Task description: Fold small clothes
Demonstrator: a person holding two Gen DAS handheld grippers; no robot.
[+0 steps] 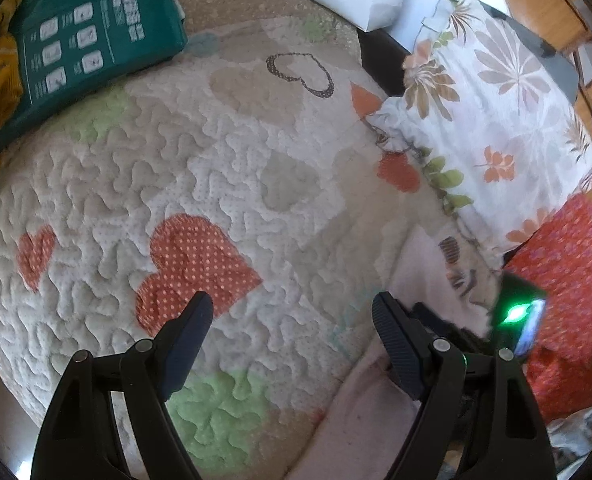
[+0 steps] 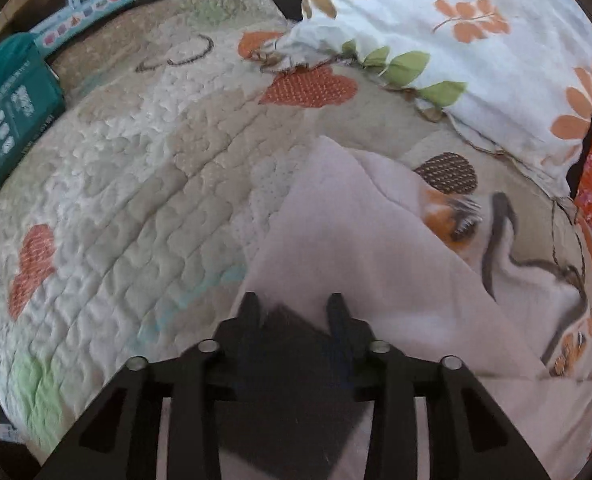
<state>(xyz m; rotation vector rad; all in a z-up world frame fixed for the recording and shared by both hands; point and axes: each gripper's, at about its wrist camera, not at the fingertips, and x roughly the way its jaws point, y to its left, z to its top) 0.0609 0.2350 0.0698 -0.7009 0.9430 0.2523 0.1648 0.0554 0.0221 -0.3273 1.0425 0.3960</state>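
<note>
In the left wrist view the left tool point(image 1: 292, 308) hangs tilted down with its jaws wide and empty over the quilt point(image 1: 224, 184); the pale pink garment point(image 1: 424, 280) lies just right of it, so it should shift right to pin an edge. In the right wrist view the right tool point(image 2: 294, 306), half-open and tilted steeply down, gripping nothing I can see, hovers over the garment's folded flap, which lies ahead and to its right; close on 1 layer only.
</note>
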